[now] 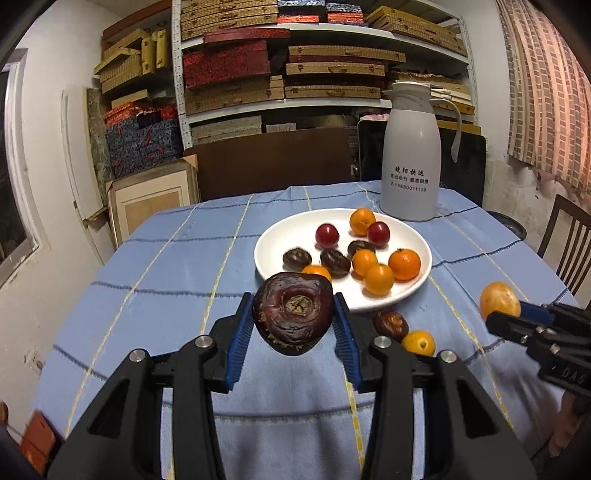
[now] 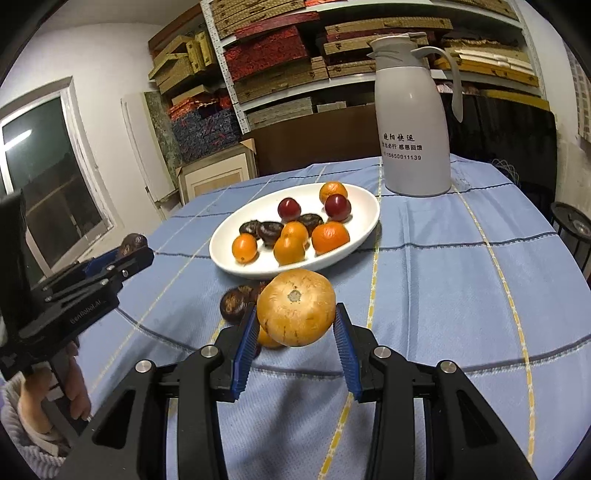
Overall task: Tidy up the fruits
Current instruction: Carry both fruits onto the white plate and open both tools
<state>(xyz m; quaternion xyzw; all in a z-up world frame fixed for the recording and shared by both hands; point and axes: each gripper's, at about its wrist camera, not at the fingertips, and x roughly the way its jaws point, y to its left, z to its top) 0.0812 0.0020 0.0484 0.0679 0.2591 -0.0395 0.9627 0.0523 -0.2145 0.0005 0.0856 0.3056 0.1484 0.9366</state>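
Left wrist: dark fruit [image 1: 293, 314] between jaws.

Indoor artificial light, moderately bright and warm, falls from above. Fruit on the plate [image 1: 269, 236] casts short soft shadows, and the orange fruits carry small highlights. The jug [image 1: 410, 147] is evenly lit without hard glare. Both fisheye views bend straight lines strongly: shelves [image 1: 295, 29] and the window [image 2: 48, 155] curve, and dark vignetting fills the corners. The centre is sharp; printing on the jug is legible. Edges soften, with a pinkish cast on the curtain [image 1: 546, 92]. The window pane is dark. The desk [image 2: 443, 277] cloth shows fine weave.
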